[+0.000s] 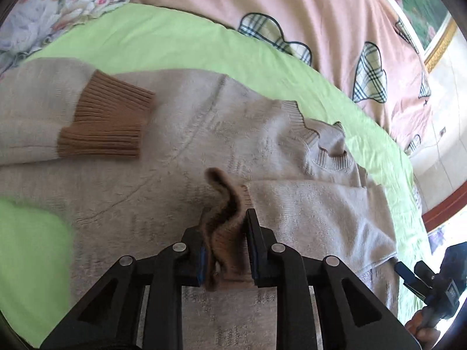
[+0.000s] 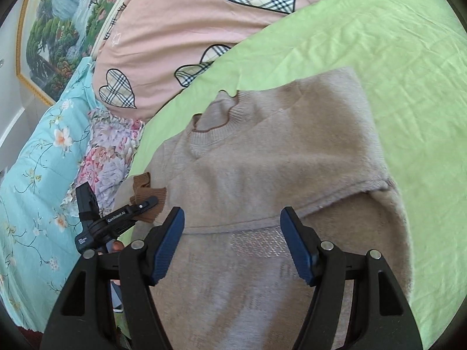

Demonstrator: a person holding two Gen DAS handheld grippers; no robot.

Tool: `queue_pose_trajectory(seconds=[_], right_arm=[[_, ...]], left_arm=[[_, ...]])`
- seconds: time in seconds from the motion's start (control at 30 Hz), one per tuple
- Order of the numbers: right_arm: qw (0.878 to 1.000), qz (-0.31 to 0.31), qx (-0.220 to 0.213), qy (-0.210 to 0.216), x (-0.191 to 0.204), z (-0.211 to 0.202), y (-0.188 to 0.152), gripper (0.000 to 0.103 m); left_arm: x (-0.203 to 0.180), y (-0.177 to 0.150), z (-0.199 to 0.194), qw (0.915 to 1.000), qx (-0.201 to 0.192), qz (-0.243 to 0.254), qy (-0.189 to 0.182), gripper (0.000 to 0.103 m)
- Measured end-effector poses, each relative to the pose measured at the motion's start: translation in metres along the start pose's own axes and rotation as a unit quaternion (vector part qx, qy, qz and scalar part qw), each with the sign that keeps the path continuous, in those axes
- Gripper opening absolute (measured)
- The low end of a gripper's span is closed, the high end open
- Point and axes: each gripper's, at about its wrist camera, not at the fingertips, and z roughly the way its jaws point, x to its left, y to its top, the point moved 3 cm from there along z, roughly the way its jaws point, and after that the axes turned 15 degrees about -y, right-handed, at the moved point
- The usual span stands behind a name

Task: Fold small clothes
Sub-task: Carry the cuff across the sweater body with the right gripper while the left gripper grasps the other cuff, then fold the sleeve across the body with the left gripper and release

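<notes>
1. We are pinching the brown ribbed cuff (image 1: 224,233) of a sleeve between our left tongs (image 1: 224,221); the knit is bunching up and standing between the two black fingers with blue pads.
2. We are holding our right tongs (image 2: 232,243) spread wide above the garment, with nothing between the blue pads (image 2: 167,250).
3. In the right wrist view, the left tongs are showing at the left edge of the garment, closed on that same brown cuff (image 2: 150,197), with part of a hand (image 2: 116,245) showing behind them.
4. In the left wrist view, the right tongs (image 1: 408,275) are appearing at the lower right corner, off the edge of the garment.
5. The task's thing, a small beige fuzzy knit sweater (image 2: 277,157) with brown trim at the collar, is lying flat on the light green bed sheet (image 2: 394,43), its neck pointing away from us.
6. Two more brown ribbed cuffs (image 1: 108,122) are lying side by side on the sweater's left part in the left wrist view, well apart from the one that we are pinching.
7. Beyond the sheet, a pink quilt with plaid heart patches (image 2: 181,29) is lying bunched up, and a turquoise floral blanket (image 2: 38,151) is lying beside it.
8. A gold-framed landscape picture (image 2: 55,38) is hanging behind the bedding.
</notes>
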Motion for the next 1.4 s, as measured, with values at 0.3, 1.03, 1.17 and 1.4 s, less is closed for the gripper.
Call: queue_pose_trajectory(seconds=[0.3,1.03,1.17,1.4], right_arm=[[0.998,-0.013,-0.039,-0.051,-0.018,-0.018,0.008,0.069],[0.973,-0.069,-0.002,-0.22,-0.063,0.052,0.075,0.012],[0.975,-0.034,-0.018,-0.218,-0.063,0.038,0.071,0.04],[0.985,-0.032,-0.047,-0.164,-0.034,0.0,0.041,0.049]], left_arm=[[-0.015,0.002,-0.007,0.9943,-0.023,0.092,0.05,0.004],[-0.003,-0.006,0.003,0.9939,-0.002,0.084,0.072,0.015],[0.007,-0.014,-0.025,0.9947,-0.019,0.07,0.073,0.026],[0.022,-0.017,-0.089,0.9888,-0.073,0.067,0.111,0.045]])
